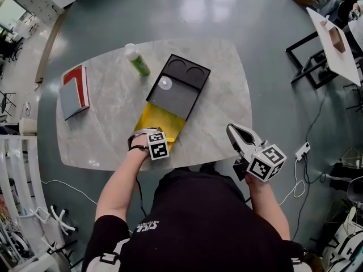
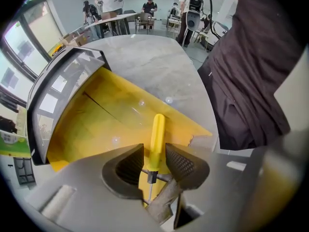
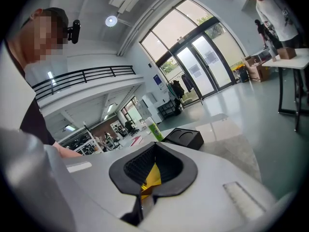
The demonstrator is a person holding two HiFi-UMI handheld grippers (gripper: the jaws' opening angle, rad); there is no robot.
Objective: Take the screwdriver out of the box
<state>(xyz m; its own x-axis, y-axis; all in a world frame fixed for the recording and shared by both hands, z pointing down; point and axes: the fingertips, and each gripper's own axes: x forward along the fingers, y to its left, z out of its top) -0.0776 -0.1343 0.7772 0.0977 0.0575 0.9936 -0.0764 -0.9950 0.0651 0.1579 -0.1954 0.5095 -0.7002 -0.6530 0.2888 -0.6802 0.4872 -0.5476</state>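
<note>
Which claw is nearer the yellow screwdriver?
Left. The left claw straddles the screwdriver inside the yellow box; the right claw hangs well off to its right, near the table edge.

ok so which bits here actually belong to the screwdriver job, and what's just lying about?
In the job:
- screwdriver, between the open left tongs
- box it lies in

Lying about:
- green bottle on the table
- red-and-grey book, also on the table
- right tongs, shut and empty, held off the table
</note>
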